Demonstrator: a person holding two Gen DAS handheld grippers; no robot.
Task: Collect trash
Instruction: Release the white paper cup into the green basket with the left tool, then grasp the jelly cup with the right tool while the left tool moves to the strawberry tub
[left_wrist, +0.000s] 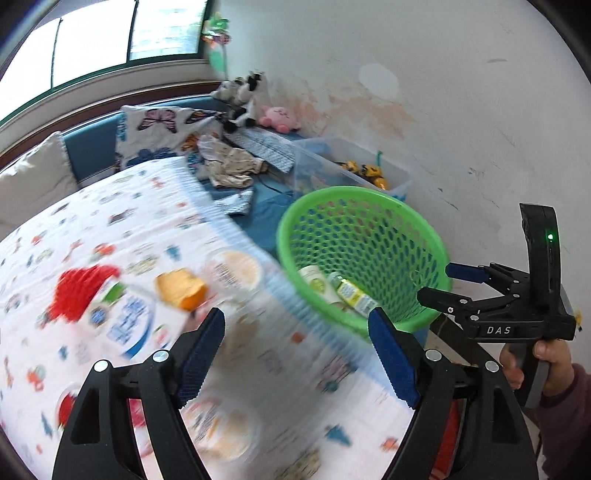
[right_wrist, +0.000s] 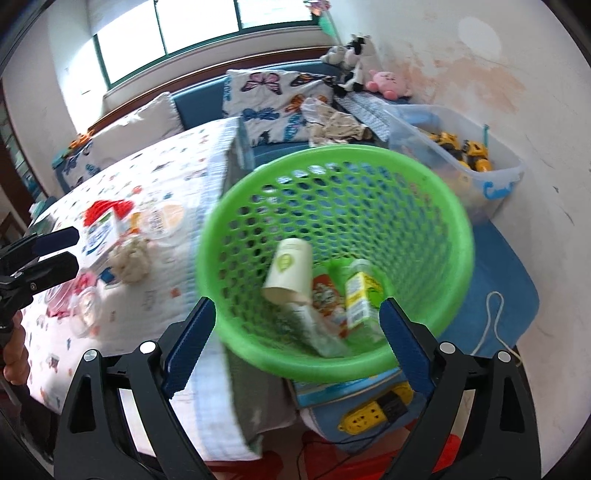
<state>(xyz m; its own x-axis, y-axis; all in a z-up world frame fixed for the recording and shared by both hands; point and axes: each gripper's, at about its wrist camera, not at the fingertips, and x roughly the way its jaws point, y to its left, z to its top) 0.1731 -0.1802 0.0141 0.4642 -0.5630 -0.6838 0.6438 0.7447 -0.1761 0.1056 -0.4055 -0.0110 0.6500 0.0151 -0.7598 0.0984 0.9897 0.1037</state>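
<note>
Green mesh basket (right_wrist: 334, 258) beside the bed holds a paper cup (right_wrist: 288, 267) and a yellow-labelled bottle (right_wrist: 358, 295); right gripper (right_wrist: 295, 339) gapes wide and empty at its rim; left gripper (left_wrist: 295, 354) gapes empty over the patterned sheet (left_wrist: 147, 206), near a blurred milk carton (left_wrist: 125, 317).

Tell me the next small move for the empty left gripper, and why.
Probably ease the left gripper forward onto the orange wrapper: its jaws are open and empty, the green basket already holds trash, and the wrapper lies on the bedspread just ahead.
</note>
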